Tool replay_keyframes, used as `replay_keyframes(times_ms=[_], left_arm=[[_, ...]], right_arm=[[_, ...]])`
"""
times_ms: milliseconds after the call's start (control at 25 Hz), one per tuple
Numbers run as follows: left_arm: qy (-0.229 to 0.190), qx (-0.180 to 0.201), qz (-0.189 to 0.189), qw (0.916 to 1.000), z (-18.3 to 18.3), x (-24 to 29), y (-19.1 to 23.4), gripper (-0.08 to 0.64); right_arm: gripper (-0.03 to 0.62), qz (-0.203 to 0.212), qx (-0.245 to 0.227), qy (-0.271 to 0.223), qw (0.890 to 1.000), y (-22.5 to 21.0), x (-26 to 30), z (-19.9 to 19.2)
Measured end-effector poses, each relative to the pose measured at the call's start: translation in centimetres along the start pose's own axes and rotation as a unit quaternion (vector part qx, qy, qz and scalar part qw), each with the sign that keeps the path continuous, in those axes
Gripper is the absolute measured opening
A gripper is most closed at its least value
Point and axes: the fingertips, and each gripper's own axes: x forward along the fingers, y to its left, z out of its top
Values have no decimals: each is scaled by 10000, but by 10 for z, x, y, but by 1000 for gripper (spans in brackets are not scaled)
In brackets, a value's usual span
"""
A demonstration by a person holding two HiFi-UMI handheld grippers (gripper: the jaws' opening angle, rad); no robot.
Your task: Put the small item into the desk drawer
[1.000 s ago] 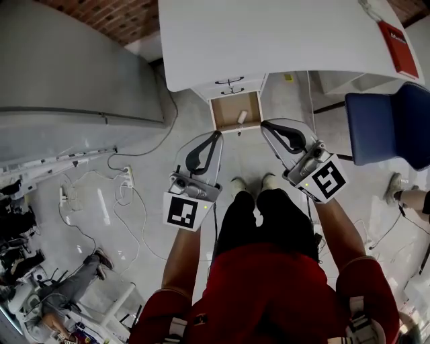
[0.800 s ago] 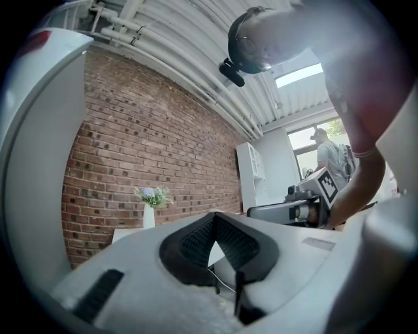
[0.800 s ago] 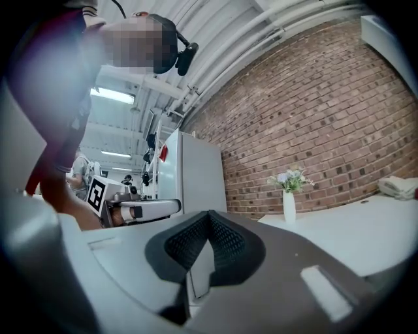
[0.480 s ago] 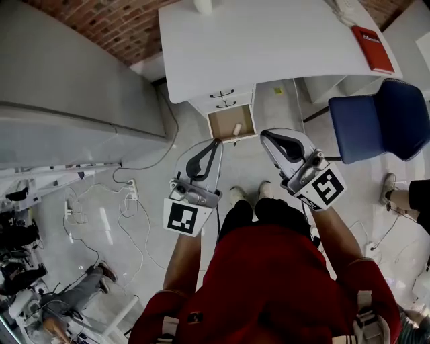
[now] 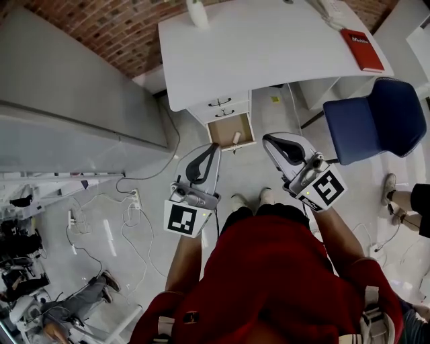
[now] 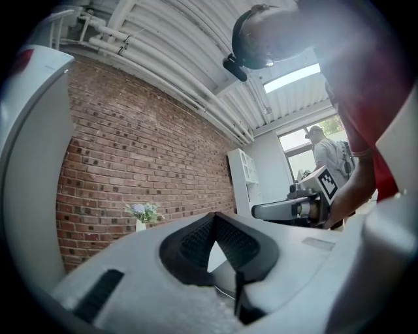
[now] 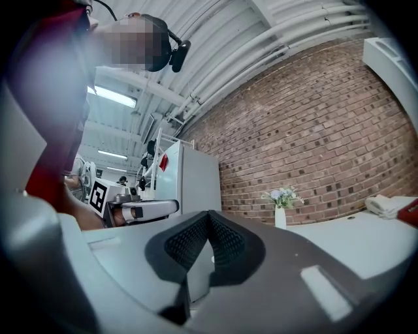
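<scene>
A white desk [image 5: 269, 47] stands ahead, and its lowest drawer [image 5: 224, 132] is pulled open over the floor. A small white item [image 5: 236, 138] lies inside the drawer at its right front. My left gripper [image 5: 216, 146] hovers just in front of the drawer, shut and empty. Right of the drawer my right gripper [image 5: 266, 138] is also shut, with nothing between its pads. In the left gripper view the left gripper [image 6: 214, 216] points level at the brick wall, jaw tips touching. The right gripper [image 7: 208, 215] looks the same in the right gripper view.
A blue chair [image 5: 376, 121] stands right of the desk. A red book [image 5: 363, 48] and a white vase [image 5: 197, 13] sit on the desktop. A large grey cabinet [image 5: 74, 101] fills the left. Cables [image 5: 121, 201] trail on the floor, and a person's feet [image 5: 396, 195] show far right.
Both grippers have lifted and drawn back from the drawer, which now looks smaller and farther away. The drawer stays open with the item inside. Both stay shut.
</scene>
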Motion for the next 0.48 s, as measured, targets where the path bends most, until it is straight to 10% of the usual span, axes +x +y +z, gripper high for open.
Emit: replay_keyframes(times_ms=[480], left_arm=[[-55,12,-102,9999,3,-12,-5,5]], right_arm=[[6,-121,-31,68,9999,15,-12,0]])
